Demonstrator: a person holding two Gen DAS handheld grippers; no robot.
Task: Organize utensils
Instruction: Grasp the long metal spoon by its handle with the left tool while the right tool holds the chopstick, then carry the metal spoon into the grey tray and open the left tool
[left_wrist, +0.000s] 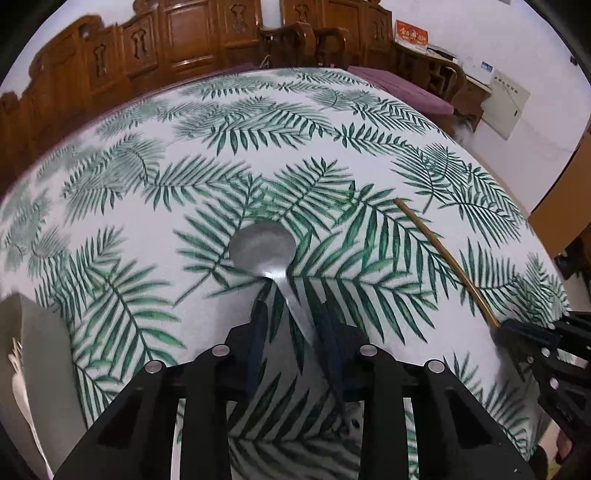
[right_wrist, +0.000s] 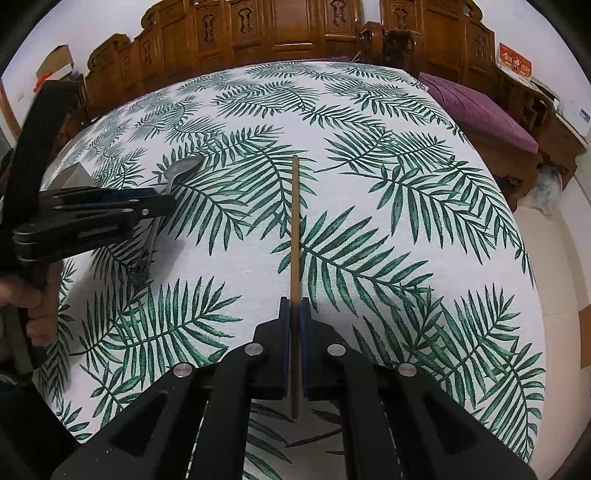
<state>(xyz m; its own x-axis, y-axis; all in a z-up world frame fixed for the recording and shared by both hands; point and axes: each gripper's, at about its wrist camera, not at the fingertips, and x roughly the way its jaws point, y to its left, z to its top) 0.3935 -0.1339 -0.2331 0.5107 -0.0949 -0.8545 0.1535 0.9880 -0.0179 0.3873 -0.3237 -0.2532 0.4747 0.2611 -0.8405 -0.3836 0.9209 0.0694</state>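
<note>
We have the left hand-held gripper standing over the handle of a metal spoon, which lies on the leaf-print surface with its bowl pointing to the far side. The handle runs between the two blue pads, closer to the right one, and a gap shows beside the left pad, so we judge the jaws are partly spread and not yet pinching it. Our right hand-held gripper is pressed together on a wooden chopstick, gripped near its near end, the long part reaching out toward the far side just above the cloth.

What could go wrong, as we see it:

- The spoon handle is thin, smooth and off-centre between the pads. If the jaws close this way, one pad may push it sideways first, so the spoon turns or skids on the cloth.
- A pinch this far from the bowl leaves the heavy end unsupported; on lifting, the spoon may droop or slip out.
- Pads pressed low could catch the cloth and drag it.
- The chopstick is held by one end, so a quick swing could twist it in the grip or knock its far tip against the surface.
- The two hands work near each other, and a grey container at the left edge is a likely target; crossing paths could cause a bump.
</note>
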